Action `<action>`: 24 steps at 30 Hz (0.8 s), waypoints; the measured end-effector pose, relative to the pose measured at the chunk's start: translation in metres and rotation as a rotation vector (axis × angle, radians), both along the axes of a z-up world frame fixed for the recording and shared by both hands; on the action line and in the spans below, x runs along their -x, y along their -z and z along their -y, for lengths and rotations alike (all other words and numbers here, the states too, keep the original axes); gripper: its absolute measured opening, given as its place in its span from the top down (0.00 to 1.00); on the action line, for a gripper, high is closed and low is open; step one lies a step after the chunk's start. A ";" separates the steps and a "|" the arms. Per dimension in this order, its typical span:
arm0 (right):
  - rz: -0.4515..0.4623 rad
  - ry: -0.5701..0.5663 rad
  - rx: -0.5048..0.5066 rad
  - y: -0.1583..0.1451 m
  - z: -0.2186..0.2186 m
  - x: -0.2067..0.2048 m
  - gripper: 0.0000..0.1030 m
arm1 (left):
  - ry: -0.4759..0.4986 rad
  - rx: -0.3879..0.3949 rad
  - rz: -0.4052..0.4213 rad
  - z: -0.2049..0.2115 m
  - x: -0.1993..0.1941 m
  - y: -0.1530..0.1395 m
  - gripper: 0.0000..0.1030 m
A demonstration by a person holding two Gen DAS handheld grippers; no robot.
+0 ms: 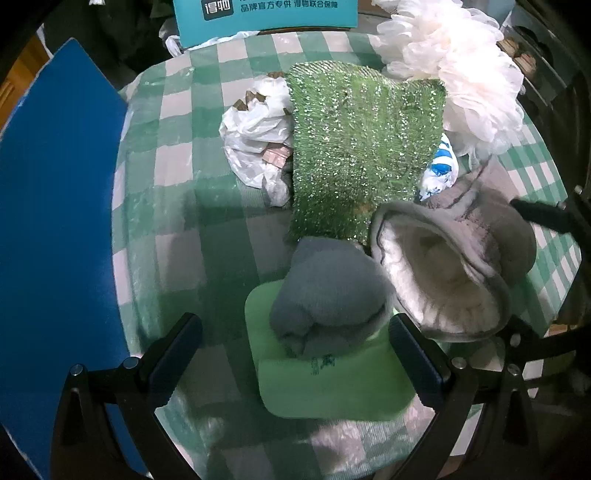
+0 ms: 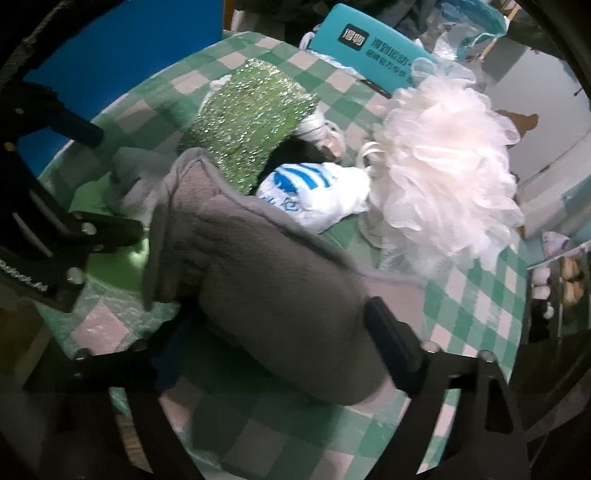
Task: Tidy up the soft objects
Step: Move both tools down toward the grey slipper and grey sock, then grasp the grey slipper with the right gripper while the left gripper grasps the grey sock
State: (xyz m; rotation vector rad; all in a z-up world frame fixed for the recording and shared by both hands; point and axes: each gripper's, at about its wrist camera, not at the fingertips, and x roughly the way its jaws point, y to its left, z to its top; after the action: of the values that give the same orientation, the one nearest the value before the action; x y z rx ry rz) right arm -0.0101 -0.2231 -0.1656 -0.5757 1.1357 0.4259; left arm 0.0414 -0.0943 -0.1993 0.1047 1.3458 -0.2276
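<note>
A light green sponge (image 1: 332, 384) lies on the checked tablecloth (image 1: 177, 229) with a rolled grey sock (image 1: 328, 295) on top. My left gripper (image 1: 295, 362) is open, its fingers either side of the sponge. A grey fleece-lined mitten (image 2: 266, 280) sits between the fingers of my right gripper (image 2: 280, 354), which is wide open around it; it also shows in the left wrist view (image 1: 443, 266). A glittery green scouring cloth (image 1: 362, 147) and a white bath pouf (image 1: 461, 62) lie behind.
White plastic bags (image 1: 258, 129) and a blue-and-white packet (image 2: 314, 192) lie by the cloth. A teal box (image 1: 266, 14) stands at the back edge. A blue board (image 1: 55, 221) is on the left. The left gripper's frame (image 2: 55, 229) shows at the right view's left.
</note>
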 end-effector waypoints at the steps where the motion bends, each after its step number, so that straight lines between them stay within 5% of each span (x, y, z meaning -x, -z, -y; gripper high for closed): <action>1: -0.016 0.002 -0.010 0.001 0.001 -0.002 0.32 | -0.001 0.004 -0.006 -0.001 -0.003 0.003 0.01; 5: -0.066 0.046 -0.065 0.000 0.009 -0.010 0.60 | -0.004 0.035 0.007 -0.006 -0.008 0.006 0.10; 14: -0.144 0.150 -0.253 -0.015 0.034 -0.025 0.75 | -0.006 0.102 0.027 -0.012 -0.008 0.001 0.62; 24: -0.124 0.206 -0.348 -0.037 0.035 -0.008 0.78 | -0.006 0.119 0.099 -0.017 0.015 -0.025 0.69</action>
State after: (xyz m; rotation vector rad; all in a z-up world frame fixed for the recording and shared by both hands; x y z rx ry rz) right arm -0.0021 -0.2584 -0.1284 -0.1278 1.1925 0.4727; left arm 0.0261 -0.0778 -0.1738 0.0122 1.2313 -0.2935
